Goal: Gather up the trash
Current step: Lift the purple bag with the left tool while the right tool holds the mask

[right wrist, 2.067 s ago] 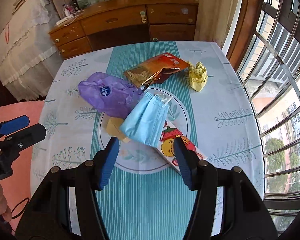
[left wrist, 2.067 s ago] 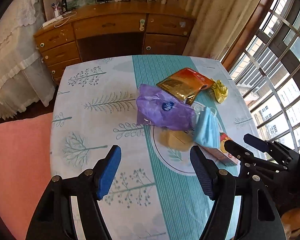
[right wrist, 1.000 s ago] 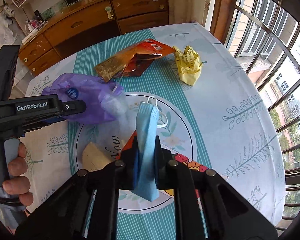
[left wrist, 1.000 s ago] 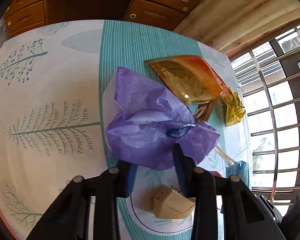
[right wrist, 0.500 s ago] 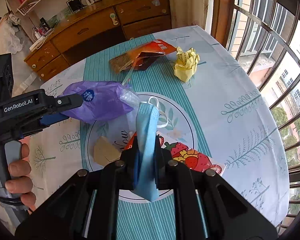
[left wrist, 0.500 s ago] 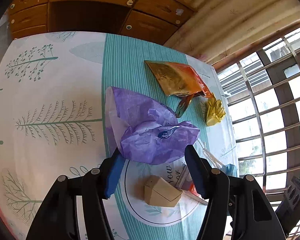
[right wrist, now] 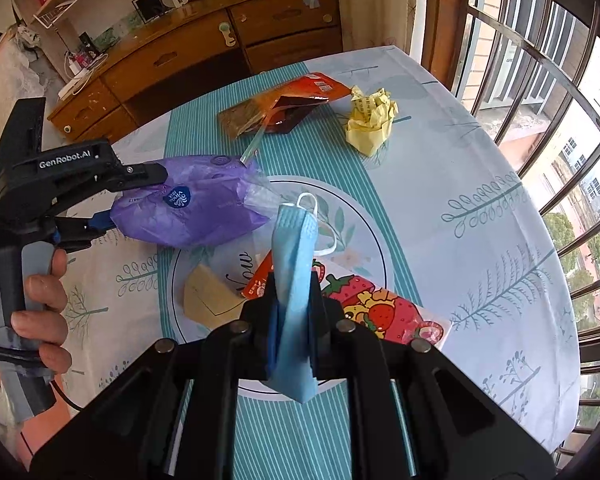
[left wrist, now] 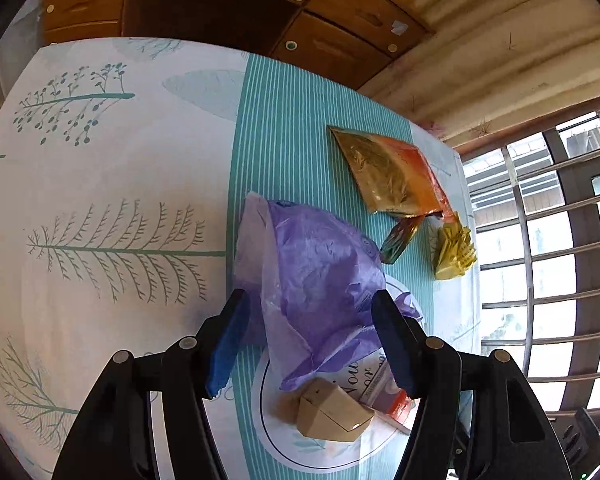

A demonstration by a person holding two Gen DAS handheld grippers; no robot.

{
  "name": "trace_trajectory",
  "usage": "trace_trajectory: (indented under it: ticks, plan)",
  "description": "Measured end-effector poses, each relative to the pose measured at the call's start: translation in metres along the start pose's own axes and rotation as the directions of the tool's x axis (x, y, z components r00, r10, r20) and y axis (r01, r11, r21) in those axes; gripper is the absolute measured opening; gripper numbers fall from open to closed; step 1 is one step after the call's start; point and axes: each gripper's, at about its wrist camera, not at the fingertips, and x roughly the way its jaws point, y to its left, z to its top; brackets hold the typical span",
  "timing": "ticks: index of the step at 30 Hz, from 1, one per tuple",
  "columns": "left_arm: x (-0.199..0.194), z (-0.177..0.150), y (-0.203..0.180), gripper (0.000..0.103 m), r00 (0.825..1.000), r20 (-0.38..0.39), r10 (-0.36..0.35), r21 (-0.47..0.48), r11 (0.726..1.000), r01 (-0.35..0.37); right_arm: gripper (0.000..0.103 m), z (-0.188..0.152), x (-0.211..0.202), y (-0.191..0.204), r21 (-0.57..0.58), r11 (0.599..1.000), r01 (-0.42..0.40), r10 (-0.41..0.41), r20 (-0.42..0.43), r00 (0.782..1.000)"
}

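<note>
My right gripper [right wrist: 294,300] is shut on a blue face mask [right wrist: 294,248] and holds it above the table. My left gripper [left wrist: 310,328] is open, its fingers on either side of a crumpled purple plastic bag [left wrist: 320,280]; the right wrist view shows the bag [right wrist: 192,212] lifted between them. On the table lie an orange-gold snack packet [left wrist: 392,176], a crumpled yellow paper [right wrist: 370,120], a tan paper box [left wrist: 332,412] and a strawberry-print wrapper [right wrist: 384,312].
The table has a white and teal leaf-print cloth [right wrist: 480,220]. A wooden desk with drawers [right wrist: 204,52] stands behind it. Barred windows [right wrist: 560,80] are at the right. The table's left edge drops to a pink surface.
The left gripper closed on the purple bag, then opened wide again around it. The right gripper took hold of the blue mask and lifted it off the table.
</note>
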Motion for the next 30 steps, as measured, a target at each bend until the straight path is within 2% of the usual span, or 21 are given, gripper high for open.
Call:
trace_trajectory:
  ticks: [1,2,8,15,20,26,30]
  plan:
    - [0.003,-0.001,-0.002,0.056,1.000,-0.014,-0.003,0.014,1.000,0.003,0.009,0.000,0.000,0.000,0.000,1.000,0.000,0.000,0.000,1.000]
    - [0.006,-0.003,-0.002,0.039,1.000,-0.017,-0.003,0.029,1.000,0.003,0.009,0.000,0.000,0.001,0.000,1.000,-0.002,0.002,0.000,1.000]
    - [-0.008,-0.023,-0.021,0.010,1.000,0.027,0.013,0.143,0.990,-0.017,0.009,-0.005,-0.007,0.003,-0.009,1.000,-0.018,0.018,0.007,1.000]
    - [-0.060,-0.071,-0.042,0.009,0.995,0.099,0.019,0.246,0.968,-0.043,0.009,-0.022,-0.033,0.003,-0.037,0.998,-0.060,0.061,0.019,0.998]
    - [-0.096,-0.121,-0.049,0.008,0.990,0.139,0.034,0.264,0.962,-0.070,0.009,-0.043,-0.060,-0.002,-0.076,0.992,-0.103,0.105,0.023,0.994]
    - [-0.141,-0.204,-0.056,0.008,0.977,0.200,0.071,0.241,0.963,-0.119,0.009,-0.081,-0.105,-0.014,-0.165,0.971,-0.173,0.179,0.026,0.983]
    - [-0.166,-0.274,-0.072,0.008,0.958,0.264,0.110,0.226,0.959,-0.173,0.009,-0.114,-0.138,-0.032,-0.250,0.943,-0.221,0.232,0.015,0.973]
